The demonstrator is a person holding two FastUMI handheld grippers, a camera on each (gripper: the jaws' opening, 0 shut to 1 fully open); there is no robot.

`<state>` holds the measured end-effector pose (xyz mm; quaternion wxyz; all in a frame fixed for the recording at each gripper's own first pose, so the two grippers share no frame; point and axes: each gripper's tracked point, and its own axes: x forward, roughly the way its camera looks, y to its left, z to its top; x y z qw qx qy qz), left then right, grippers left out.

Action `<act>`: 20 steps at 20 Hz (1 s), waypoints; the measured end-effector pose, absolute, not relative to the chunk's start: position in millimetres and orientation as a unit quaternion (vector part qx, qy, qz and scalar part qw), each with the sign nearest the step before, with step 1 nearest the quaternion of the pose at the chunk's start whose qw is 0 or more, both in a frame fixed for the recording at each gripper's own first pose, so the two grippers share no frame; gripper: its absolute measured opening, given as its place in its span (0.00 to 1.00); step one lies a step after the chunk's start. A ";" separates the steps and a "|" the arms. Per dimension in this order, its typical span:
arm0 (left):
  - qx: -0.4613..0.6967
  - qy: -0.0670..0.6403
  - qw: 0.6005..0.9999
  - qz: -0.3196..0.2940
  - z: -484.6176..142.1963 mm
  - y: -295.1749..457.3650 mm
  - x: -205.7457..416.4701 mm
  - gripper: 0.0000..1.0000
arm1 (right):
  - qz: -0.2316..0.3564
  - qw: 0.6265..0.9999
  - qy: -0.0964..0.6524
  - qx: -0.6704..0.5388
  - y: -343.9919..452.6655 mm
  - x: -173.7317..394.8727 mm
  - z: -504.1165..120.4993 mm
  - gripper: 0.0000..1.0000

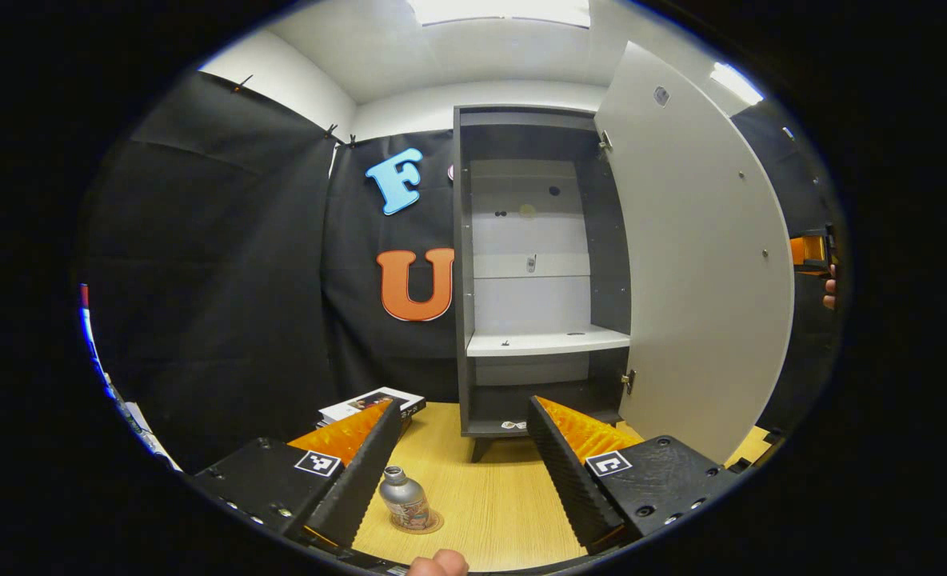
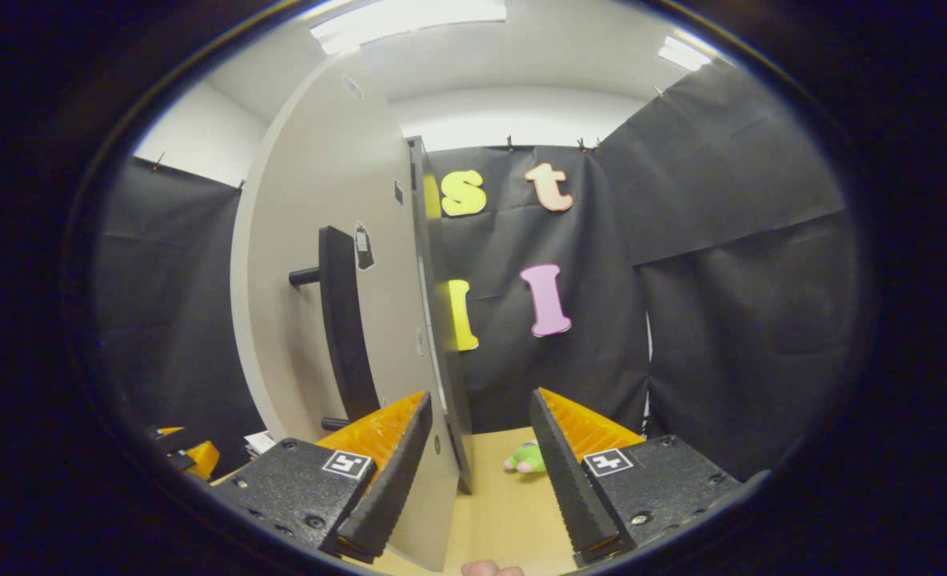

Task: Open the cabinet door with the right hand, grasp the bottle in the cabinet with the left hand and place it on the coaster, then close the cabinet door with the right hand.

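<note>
Cabinet (image 1: 541,264) fills the centre of the left gripper view, a tall dark carcass with pale shelves standing on the wooden surface (image 1: 481,488), and its shelves look bare. Its door (image 1: 697,256) hangs wide open at the right of that frame. In the right gripper view the same door is seen nearly edge-on left of centre, with its long dark handle (image 2: 344,320) on the outer face.

My main worry is the closing step. The right gripper (image 2: 473,472) has its fingers spread apart with nothing clamped, and the door's edge runs down between them, nearer the left one. A push from there could let the edge slide off a finger, or swing the panel hard enough to slam and rock the cabinet. Going for the handle instead calls for a sideways reach toward the left of that frame.

The left gripper (image 1: 465,472) is likewise open and empty, with its fingers on either side of the lower centre of its frame.

Smallest is the bottle (image 1: 404,500), low in the left gripper view just beside the left finger: a short silvery metal one with a narrow capped neck and a printed band, upright on a round brown coaster (image 1: 429,524). It looks light and top-narrow, so a careless brush from the finger beside it could tip it off the coaster.
</note>
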<state>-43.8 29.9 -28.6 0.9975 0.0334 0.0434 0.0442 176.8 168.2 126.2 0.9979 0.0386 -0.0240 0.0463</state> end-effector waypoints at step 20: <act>0.035 0.065 0.996 0.044 -48.7 69.7 -51.2 0.95 | 0.196 0.979 0.004 0.047 355.7 226.9 113.5 0.82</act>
